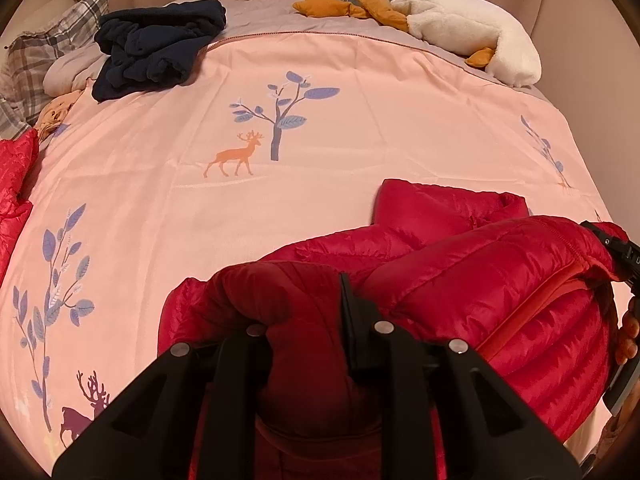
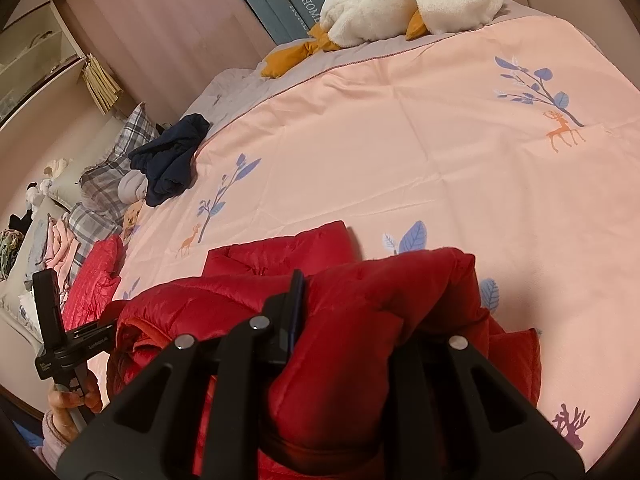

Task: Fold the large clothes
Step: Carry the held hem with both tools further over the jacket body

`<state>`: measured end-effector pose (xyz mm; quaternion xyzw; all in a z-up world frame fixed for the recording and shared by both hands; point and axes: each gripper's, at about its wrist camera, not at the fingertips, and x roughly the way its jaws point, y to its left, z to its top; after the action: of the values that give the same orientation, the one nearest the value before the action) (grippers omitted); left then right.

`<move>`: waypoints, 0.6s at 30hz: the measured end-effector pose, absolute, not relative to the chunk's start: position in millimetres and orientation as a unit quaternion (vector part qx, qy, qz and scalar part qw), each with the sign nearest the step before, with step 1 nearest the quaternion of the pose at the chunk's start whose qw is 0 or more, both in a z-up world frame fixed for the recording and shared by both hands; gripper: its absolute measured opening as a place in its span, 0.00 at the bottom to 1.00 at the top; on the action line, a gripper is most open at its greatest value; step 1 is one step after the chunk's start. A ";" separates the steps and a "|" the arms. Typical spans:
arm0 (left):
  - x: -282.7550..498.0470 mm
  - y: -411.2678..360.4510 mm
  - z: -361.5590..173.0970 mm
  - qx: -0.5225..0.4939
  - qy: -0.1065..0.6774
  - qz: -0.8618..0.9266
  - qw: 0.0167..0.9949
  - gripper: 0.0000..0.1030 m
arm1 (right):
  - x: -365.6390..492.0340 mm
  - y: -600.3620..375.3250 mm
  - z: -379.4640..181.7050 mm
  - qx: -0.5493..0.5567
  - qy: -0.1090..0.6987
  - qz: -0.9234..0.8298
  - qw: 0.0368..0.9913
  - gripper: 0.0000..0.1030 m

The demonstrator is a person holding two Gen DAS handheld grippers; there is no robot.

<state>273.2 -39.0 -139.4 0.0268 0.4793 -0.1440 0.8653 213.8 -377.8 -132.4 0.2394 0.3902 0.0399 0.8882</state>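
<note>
A red puffer jacket (image 1: pixel 480 280) lies bunched on the pink duvet (image 1: pixel 360 100) near the front edge of the bed. My left gripper (image 1: pixel 308 312) is shut on a thick fold of its quilted fabric, which bulges over and hides one finger. In the right wrist view the same jacket (image 2: pixel 380 312) fills the lower middle. My right gripper (image 2: pixel 352 308) is shut on another fold, one finger buried under the cloth. Each gripper shows at the edge of the other's view, with a hand (image 2: pixel 72 400) holding its handle.
A navy garment (image 1: pixel 160 48) sits crumpled at the far left by a plaid pillow (image 1: pixel 44 48). A white plush goose (image 1: pixel 468 28) lies at the head of the bed. Another red garment (image 1: pixel 16 184) hangs at the left edge. Open duvet stretches beyond the jacket.
</note>
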 end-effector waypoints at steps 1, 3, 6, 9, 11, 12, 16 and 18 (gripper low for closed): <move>273.8 -38.8 -140.0 0.026 0.480 -0.144 0.865 0.21 | 213.9 -377.8 -133.4 0.240 0.391 0.040 0.888 0.17; 273.9 -39.3 -140.5 0.025 0.480 -0.144 0.865 0.21 | 214.2 -376.7 -135.4 0.241 0.391 0.039 0.887 0.17; 274.7 -39.9 -140.8 0.026 0.480 -0.143 0.865 0.21 | 215.0 -376.8 -137.3 0.243 0.393 0.038 0.886 0.18; 274.9 -40.2 -140.9 0.026 0.481 -0.143 0.865 0.21 | 215.0 -376.9 -138.8 0.245 0.394 0.038 0.885 0.18; 275.1 -40.1 -141.0 0.025 0.481 -0.143 0.864 0.21 | 215.6 -377.5 -138.9 0.246 0.394 0.038 0.885 0.19; 275.2 -40.2 -141.0 0.026 0.481 -0.143 0.864 0.21 | 215.5 -378.0 -138.8 0.248 0.394 0.039 0.884 0.20; 276.2 -39.6 -142.2 0.024 0.482 -0.144 0.864 0.22 | 213.9 -378.4 -138.7 0.262 0.392 0.046 0.881 0.27; 276.7 -39.1 -142.9 0.021 0.483 -0.144 0.864 0.22 | 214.7 -377.6 -137.3 0.263 0.390 0.048 0.881 0.32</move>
<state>276.7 -39.1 -142.9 0.0213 0.4828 -0.1439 0.8636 214.7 -377.6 -137.3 0.2633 0.3905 0.0477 0.8809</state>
